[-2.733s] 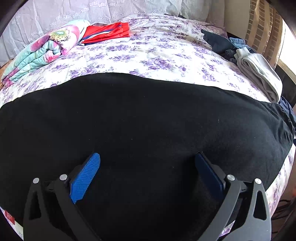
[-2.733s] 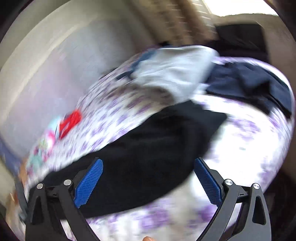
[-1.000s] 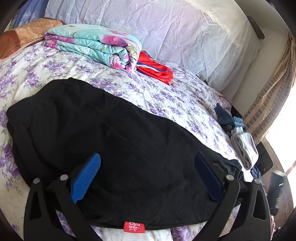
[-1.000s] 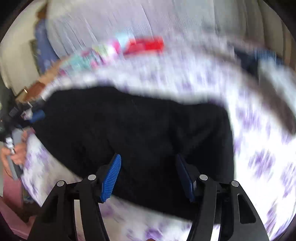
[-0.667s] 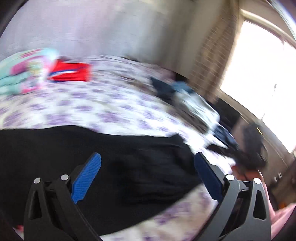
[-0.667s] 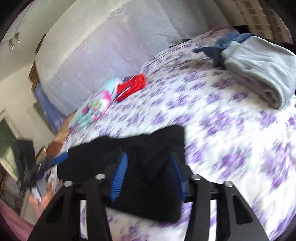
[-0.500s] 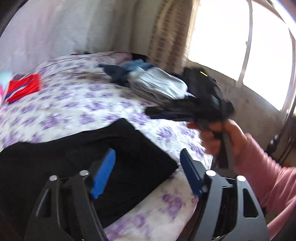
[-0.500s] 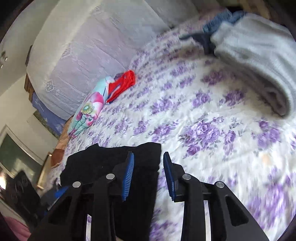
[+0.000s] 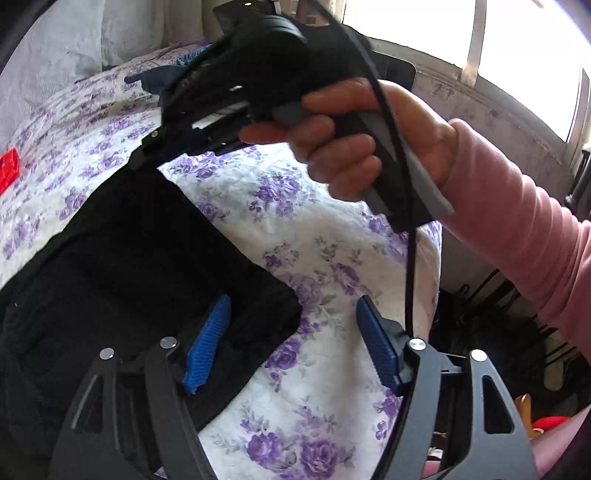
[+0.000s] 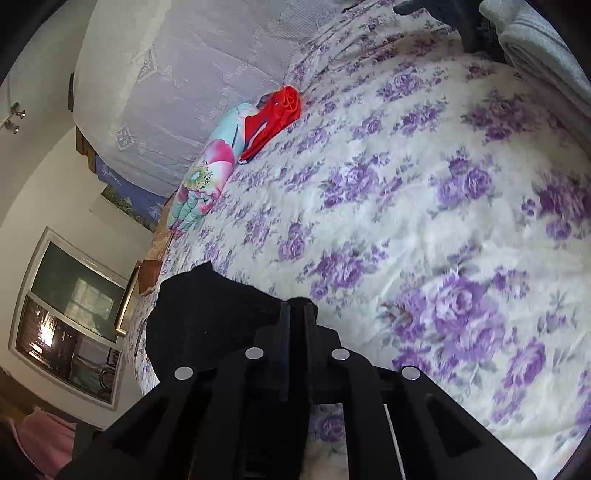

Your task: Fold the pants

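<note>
Black pants (image 9: 122, 266) lie flat on the flowered bed sheet (image 9: 332, 258). My left gripper (image 9: 291, 343) hovers low over their near corner, which lies between the blue pads (image 9: 208, 343). The jaws are opening and neither pad presses on the cloth. A hand in a pink sleeve (image 9: 517, 221) holds my right gripper (image 9: 142, 158) at the far corner of the same end. In the right wrist view the right gripper (image 10: 295, 310) is shut, its pads pinched on the edge of the black pants (image 10: 207, 306).
At the head of the bed are a folded flowered blanket (image 10: 207, 173) and a red garment (image 10: 273, 118). Folded grey cloth (image 10: 546, 48) and dark clothes (image 10: 443, 11) lie along the far side. The bed's edge (image 9: 432, 266) drops to dark clutter on the floor.
My left gripper swung from the pants' middle to their end corner and narrowed somewhat. The right gripper closed step by step and now pinches the pants' edge.
</note>
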The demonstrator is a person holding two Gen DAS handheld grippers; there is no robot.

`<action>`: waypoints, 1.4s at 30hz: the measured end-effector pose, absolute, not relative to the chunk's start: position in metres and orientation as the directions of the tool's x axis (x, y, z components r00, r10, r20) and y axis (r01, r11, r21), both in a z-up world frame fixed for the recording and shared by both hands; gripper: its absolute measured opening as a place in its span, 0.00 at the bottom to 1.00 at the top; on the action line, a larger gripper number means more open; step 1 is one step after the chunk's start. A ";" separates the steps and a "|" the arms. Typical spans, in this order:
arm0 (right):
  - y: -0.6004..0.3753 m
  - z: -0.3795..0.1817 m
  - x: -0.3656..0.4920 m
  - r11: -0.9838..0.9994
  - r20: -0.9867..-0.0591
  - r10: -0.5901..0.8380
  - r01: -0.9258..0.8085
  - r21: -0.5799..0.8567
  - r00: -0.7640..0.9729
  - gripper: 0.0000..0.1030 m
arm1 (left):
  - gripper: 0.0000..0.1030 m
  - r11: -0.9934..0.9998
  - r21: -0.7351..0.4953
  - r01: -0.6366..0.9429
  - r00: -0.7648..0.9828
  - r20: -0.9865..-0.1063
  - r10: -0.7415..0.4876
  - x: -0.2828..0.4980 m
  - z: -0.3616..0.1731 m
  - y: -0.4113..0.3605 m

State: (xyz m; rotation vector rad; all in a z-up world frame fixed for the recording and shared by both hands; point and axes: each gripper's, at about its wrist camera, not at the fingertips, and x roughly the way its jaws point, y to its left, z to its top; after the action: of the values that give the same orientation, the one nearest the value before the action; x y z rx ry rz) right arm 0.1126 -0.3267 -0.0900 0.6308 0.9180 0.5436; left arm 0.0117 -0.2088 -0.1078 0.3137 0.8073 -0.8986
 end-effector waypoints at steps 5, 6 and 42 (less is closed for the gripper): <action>-0.340 -0.103 0.110 0.732 -0.603 0.619 -0.091 0.675 0.504 0.00 | 0.73 0.589 -0.028 0.808 0.377 -0.743 -0.553 0.004 -0.109 -0.215; -0.339 -0.091 0.102 0.721 -0.571 0.632 -0.129 0.680 0.524 0.03 | 0.74 0.586 -0.035 0.810 0.375 -0.737 -0.562 0.004 -0.109 -0.214; -0.215 -0.054 -0.027 0.847 -0.587 0.446 -0.106 0.521 0.676 0.95 | 0.93 0.915 -0.222 0.338 0.655 -0.642 -0.398 0.042 -0.067 -0.010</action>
State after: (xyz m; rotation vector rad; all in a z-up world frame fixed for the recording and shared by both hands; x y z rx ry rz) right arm -0.0274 -0.2149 -0.0535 0.4753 0.7714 0.3237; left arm 0.0418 -0.0096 -0.0666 -0.0850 0.7475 -0.4177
